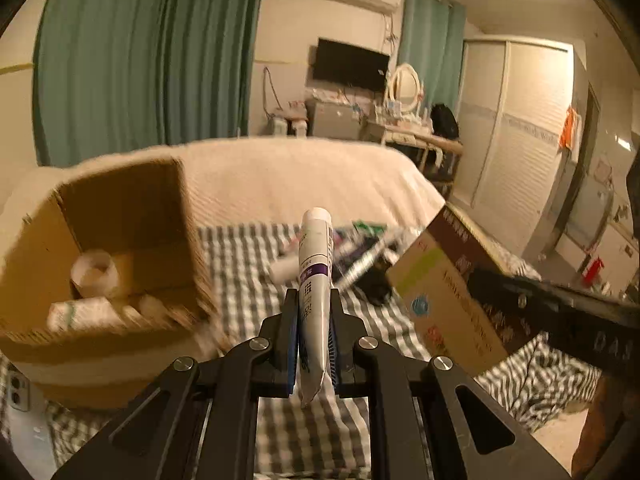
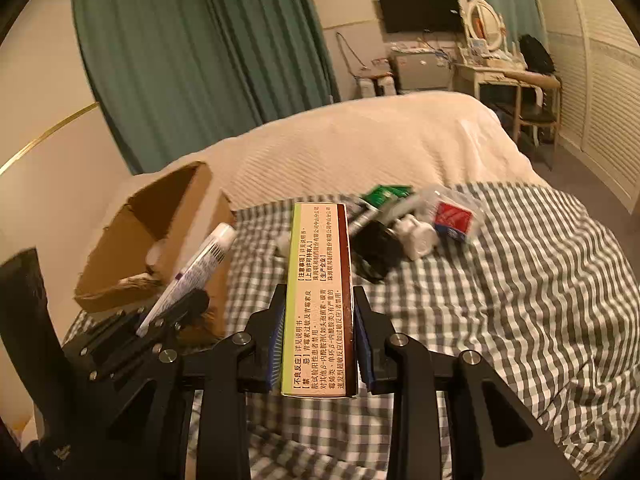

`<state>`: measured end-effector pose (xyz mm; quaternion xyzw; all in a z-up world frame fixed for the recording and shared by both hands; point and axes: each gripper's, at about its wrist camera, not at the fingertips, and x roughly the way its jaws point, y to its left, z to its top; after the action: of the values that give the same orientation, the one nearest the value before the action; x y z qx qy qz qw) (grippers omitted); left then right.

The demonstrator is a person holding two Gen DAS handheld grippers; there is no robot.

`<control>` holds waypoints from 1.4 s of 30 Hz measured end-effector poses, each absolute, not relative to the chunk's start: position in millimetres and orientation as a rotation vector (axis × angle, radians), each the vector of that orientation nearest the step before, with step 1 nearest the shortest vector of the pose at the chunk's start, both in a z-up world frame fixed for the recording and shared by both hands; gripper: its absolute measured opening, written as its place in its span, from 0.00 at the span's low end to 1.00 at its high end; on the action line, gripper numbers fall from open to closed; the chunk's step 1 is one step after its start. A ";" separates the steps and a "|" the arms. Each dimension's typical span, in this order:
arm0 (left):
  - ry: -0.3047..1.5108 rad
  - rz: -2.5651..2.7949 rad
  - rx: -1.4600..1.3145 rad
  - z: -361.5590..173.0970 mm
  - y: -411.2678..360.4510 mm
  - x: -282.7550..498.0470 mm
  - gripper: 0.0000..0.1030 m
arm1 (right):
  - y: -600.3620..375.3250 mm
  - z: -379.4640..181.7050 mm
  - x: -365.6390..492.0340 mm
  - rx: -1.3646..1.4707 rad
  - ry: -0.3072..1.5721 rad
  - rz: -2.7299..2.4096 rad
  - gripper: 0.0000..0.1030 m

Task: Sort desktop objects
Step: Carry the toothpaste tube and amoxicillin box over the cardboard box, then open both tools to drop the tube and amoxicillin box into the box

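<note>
Both loaded above the checked bed cover [image 2: 520,300]: left gripper [image 1: 314,308] fingers pinching the white purple-banded tube [image 1: 316,264], right gripper [image 2: 318,320] fingers clamping the long printed medicine carton [image 2: 320,292], probably bound for the open brown cardboard box [image 1: 120,216], leftover clutter [image 2: 400,224] waiting beyond.

A bed [image 2: 380,148] carries everything. Its far part is covered by a cream ribbed blanket [image 2: 360,140]; its near part by a grey-and-white checked cloth [image 2: 520,300]. At the left, an open cardboard box [image 2: 168,216] stands on the bed at the cloth's left edge, with white containers inside it. Toward the far middle of the checked cloth lies a loose pile of small items: a green packet [image 2: 386,194], a white bottle [image 2: 416,238], a red-and-white pack in clear wrap [image 2: 452,216] and a dark object [image 2: 370,248], touching or overlapping one another.
</note>
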<state>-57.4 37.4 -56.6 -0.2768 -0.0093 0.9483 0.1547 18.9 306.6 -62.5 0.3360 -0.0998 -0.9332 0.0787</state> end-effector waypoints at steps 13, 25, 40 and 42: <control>0.046 2.942 -0.802 26.5 -52.3 -92.4 0.12 | 202.2 27.9 -13.9 0.816 -0.150 -2.646 0.28; 0.058 3.035 -0.976 3.8 -120.4 -134.1 0.12 | 89.3 7.6 -85.1 0.866 -0.031 -2.474 0.28; -0.003 3.049 -1.078 -8.4 -107.2 -119.7 0.92 | 128.1 -4.5 -91.3 0.835 -0.273 -2.518 0.53; -0.011 3.045 -1.072 -1.5 -103.4 -111.1 0.92 | 138.0 3.7 -85.8 0.824 -0.281 -2.540 0.53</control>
<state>-111.1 -103.4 -1.5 -0.3318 -0.0034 0.9424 -0.0433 -85.8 138.0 3.7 0.2988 -0.1020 -0.9214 0.2264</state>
